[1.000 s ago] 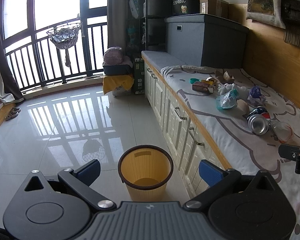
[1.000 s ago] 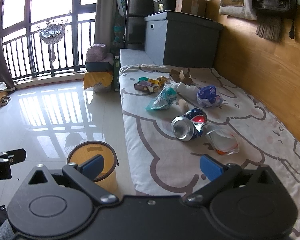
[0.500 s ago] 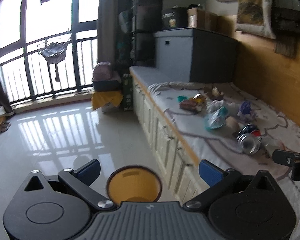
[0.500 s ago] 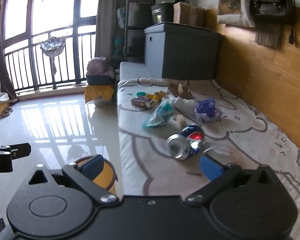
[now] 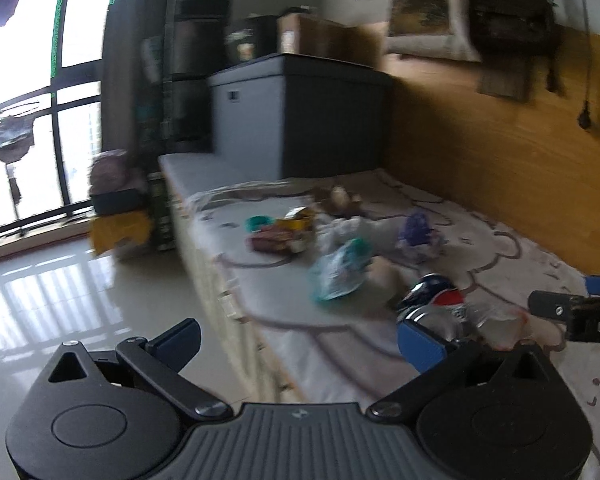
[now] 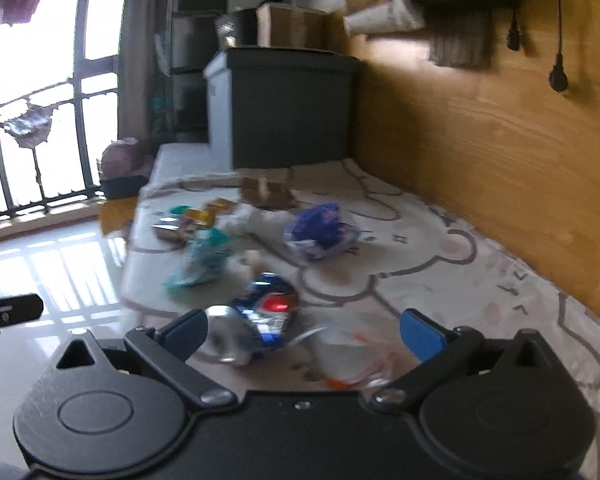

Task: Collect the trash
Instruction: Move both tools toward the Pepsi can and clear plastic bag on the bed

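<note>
- Lower centre of the right wrist frame: our right gripper (image 6: 302, 330) hangs with fingers spread wide, holding nothing; a crushed can (image 6: 256, 320) lies on its side between the tips, its open end toward lower left, beside a clear plastic bag (image 6: 352, 354).
- We cannot read the blurred can's label.
- Our left gripper (image 5: 298, 338) is likewise spread and empty.
- Farther up the blanket (image 6: 440, 256): teal wrapper (image 6: 202, 262), blue bag (image 6: 320, 230).

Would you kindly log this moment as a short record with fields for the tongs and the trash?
left tongs: open, empty
right tongs: open, empty, low over the nearest trash
soda can: crushed, lying on its side on the bed cover
clear plastic cup: lying beside the can
teal wrapper: farther back
blue wrapper: farther back
image quality: motion blur
</note>
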Available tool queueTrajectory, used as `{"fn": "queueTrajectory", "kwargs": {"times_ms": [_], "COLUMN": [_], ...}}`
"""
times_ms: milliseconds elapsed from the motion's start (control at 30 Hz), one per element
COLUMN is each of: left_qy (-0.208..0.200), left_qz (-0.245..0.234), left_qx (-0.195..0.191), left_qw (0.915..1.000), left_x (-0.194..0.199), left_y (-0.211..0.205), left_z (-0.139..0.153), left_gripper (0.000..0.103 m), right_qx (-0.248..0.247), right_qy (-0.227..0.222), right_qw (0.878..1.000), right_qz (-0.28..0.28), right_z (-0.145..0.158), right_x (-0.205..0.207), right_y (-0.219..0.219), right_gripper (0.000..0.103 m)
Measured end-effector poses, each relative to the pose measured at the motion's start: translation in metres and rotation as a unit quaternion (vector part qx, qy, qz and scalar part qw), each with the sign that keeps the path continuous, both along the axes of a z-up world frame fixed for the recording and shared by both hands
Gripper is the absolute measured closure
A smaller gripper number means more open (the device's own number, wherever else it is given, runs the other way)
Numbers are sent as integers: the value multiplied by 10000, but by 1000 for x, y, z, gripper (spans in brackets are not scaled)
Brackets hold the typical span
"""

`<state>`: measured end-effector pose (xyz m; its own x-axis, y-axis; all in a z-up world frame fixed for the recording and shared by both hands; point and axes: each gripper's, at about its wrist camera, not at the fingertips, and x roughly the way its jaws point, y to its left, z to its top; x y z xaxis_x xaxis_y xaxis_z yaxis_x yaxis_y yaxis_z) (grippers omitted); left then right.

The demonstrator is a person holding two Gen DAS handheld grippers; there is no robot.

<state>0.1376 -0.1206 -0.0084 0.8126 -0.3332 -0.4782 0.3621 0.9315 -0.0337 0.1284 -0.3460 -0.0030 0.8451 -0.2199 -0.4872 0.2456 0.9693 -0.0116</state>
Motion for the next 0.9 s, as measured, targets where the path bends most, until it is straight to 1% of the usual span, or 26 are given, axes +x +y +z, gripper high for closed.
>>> {"fn": "queueTrajectory", "kwargs": {"times_ms": [67,133,233,300,367,467,533,567,633,700,767,800,833,900], "left_qy": [-4,30,241,481,769,1260,1616,1802,2145,2469,2704,2794,2882,3123], "left_qz": [-275,-556,-945,-1142,-1240,-1369,-1400,-1393,-1344,-1284,-1228,-1203,-1173,-1074], "left_qx": [-48,-168,-338,-459,-554,-623,-620,-586,-550,-508,-496,-490,-481,-530], "left_qw": [9996,9983,9947,9912,9878,9806,9749,9719,9659,9591,9536,9514,9491,9424], "left_x": [20,41,73,93,110,130,139,144,150,158,165,169,172,179], "left_y": [-15,-29,-45,-55,-63,-73,-79,-83,-87,-92,-96,-99,-101,-103], "left_z": [-6,-13,-24,-31,-35,-38,-39,-39,-37,-37,-36,-36,-35,-38], "left_gripper": [0,0,0,0,0,0,0,0,0,0,1,1,1,4], "right_qx": [-128,-288,-421,-472,-545,-1040,-1279,-1473,-1965,-2374,-2604,-2695,-2819,-3111], "right_qy": [-63,70,272,338,444,747,1032,1201,1470,1715,1866,1925,1992,2080], "right_qw": [9998,9994,9986,9981,9972,9916,9863,9814,9676,9508,9380,9323,9246,9061], "right_qz": [-136,-174,-152,-225,-246,-177,127,283,594,1008,1325,1452,1610,1974], "right_z": [-8,-18,-32,-40,-45,-46,-44,-43,-42,-42,-42,-43,-45,-51], "right_x": [8,21,38,46,53,63,67,69,72,76,80,82,85,88], "right_y": [-8,-16,-25,-31,-34,-29,-26,-23,-16,-11,-10,-10,-9,-8], "right_gripper": [0,0,0,0,0,0,1,1,9,10,13,17,21,24]}}
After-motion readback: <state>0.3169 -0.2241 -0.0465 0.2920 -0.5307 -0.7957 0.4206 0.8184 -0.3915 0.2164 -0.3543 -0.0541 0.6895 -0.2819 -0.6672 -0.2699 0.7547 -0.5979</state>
